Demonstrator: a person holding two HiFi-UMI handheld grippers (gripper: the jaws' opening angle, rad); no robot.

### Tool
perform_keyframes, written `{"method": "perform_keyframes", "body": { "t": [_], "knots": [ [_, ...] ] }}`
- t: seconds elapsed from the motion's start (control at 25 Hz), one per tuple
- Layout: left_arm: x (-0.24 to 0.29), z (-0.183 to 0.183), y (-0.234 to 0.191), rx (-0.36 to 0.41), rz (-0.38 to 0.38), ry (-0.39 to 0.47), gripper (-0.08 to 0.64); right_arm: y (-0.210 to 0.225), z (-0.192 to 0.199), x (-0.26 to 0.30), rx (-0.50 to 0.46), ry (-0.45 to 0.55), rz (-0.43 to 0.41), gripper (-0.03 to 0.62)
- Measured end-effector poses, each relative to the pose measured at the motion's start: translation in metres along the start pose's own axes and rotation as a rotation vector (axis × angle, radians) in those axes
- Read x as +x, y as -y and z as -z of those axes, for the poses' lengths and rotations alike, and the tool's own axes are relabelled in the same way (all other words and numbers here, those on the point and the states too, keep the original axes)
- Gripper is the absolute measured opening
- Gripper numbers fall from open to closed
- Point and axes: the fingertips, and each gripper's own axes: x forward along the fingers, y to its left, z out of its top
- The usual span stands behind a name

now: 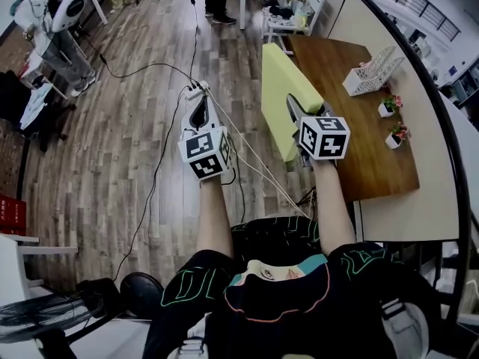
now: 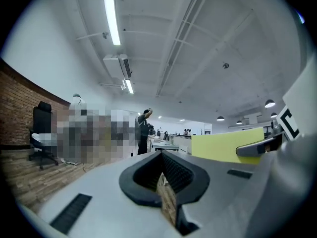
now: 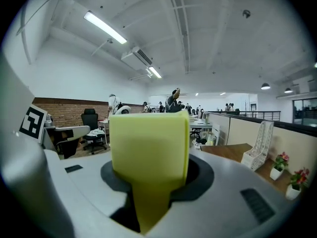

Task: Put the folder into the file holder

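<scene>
Along the left edge of the wooden table [image 1: 374, 133], the right gripper [image 1: 293, 108] clamps the yellow folder [image 1: 277, 73], held up on edge. On the table's far right side stands the white file holder [image 1: 372, 72], well apart from the folder. Left of the table, the left gripper [image 1: 200, 112] hangs over the floor, its jaws nearly together with nothing between them.

We are in an open-plan office: a black office chair [image 3: 90, 119] stands by a brick wall [image 3: 64, 109], and strip lights [image 3: 104, 27] and an air-conditioning unit [image 3: 141, 57] hang from the bare ceiling. We also see a wood-plank floor [image 1: 142, 126] and a wooden table [image 1: 352, 126] bearing a white file holder [image 1: 372, 72].
</scene>
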Motion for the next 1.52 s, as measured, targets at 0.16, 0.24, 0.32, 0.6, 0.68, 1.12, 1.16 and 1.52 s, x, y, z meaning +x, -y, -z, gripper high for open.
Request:
{"method": "perform_keyframes", "body": {
  "t": [0.16, 0.24, 0.32, 0.6, 0.68, 1.12, 1.16, 1.52],
  "knots": [
    [0.003, -0.008, -0.008, -0.021, 0.004, 0.028, 0.002, -0.006, -0.012, -0.001, -0.026, 0.017, 0.007, 0.163],
    [0.005, -0.01, -0.009, -0.029, 0.012, 0.034, 0.0, -0.008, -0.014, -0.002, -0.035, 0.017, 0.009, 0.163],
    [0.007, -0.011, -0.008, -0.032, 0.024, 0.038, 0.002, -0.007, -0.015, -0.003, -0.043, 0.015, 0.019, 0.163],
    [0.023, -0.007, 0.002, -0.037, 0.057, 0.035, 0.001, 0.007, -0.017, 0.0, -0.058, 0.015, 0.05, 0.164],
    [0.03, -0.006, 0.004, -0.034, 0.061, 0.033, 0.0, 0.012, -0.016, 0.005, -0.06, 0.01, 0.052, 0.163],
    [0.109, 0.005, -0.018, -0.004, 0.028, 0.0, 0.0, 0.035, -0.02, 0.097, -0.042, -0.001, 0.008, 0.163],
    [0.119, 0.007, -0.022, -0.006, 0.021, -0.009, 0.001, 0.036, -0.02, 0.11, -0.04, -0.007, -0.001, 0.163],
    [0.204, 0.06, -0.05, -0.052, -0.04, -0.151, 0.001, 0.06, -0.009, 0.221, -0.016, -0.104, -0.06, 0.163]
  ]
}}
